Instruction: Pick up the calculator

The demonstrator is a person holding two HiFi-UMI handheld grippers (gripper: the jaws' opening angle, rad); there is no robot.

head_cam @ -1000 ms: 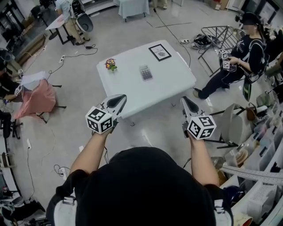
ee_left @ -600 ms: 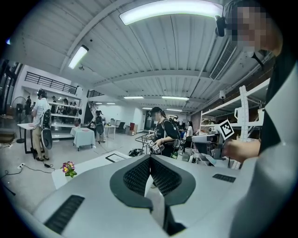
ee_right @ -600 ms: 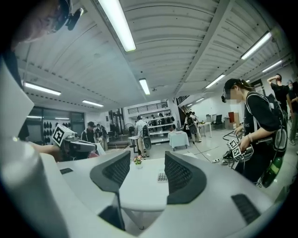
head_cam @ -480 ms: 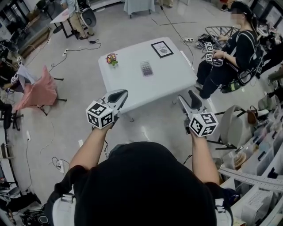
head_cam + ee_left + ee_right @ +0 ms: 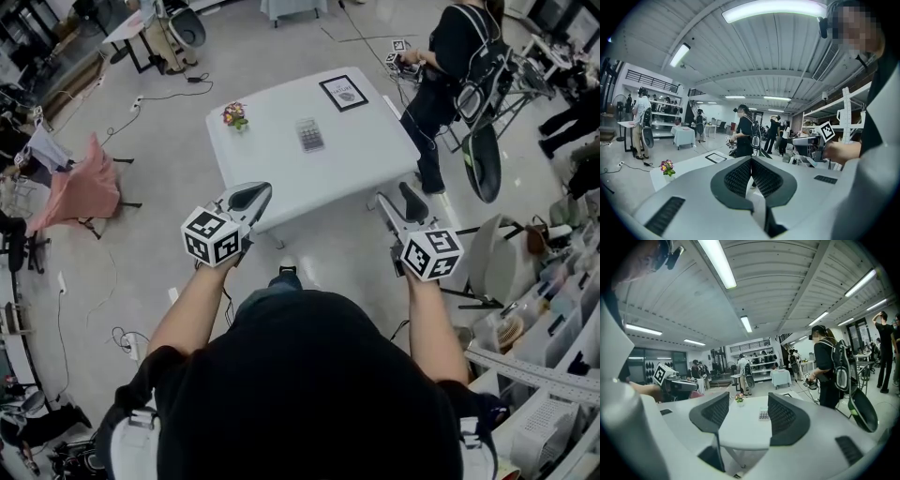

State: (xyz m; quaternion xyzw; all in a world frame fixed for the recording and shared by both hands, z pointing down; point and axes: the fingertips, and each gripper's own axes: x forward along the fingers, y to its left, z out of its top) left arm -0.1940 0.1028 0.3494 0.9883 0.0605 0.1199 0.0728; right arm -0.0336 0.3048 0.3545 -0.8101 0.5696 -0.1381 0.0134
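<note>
The grey calculator (image 5: 309, 134) lies flat near the middle of the white table (image 5: 281, 173); in the right gripper view the calculator (image 5: 763, 415) shows far off between the jaws. Both grippers hang in the air short of the table's near edge, well apart from the calculator. My left gripper (image 5: 250, 196) is shut, its pads meeting with nothing between them (image 5: 751, 158). My right gripper (image 5: 398, 199) is open and empty (image 5: 748, 401); its jaws have just been opening.
A small pot of flowers (image 5: 234, 114) stands at the table's left, a black picture frame (image 5: 342, 93) at its far side. A person (image 5: 450, 56) with grippers stands by the table's right corner. A chair with pink cloth (image 5: 84, 187) is at left, cluttered shelves (image 5: 553, 309) at right.
My right gripper's jaws went from shut to open. The person at the right rose from sitting and now stands by the table. The left gripper stays shut.
</note>
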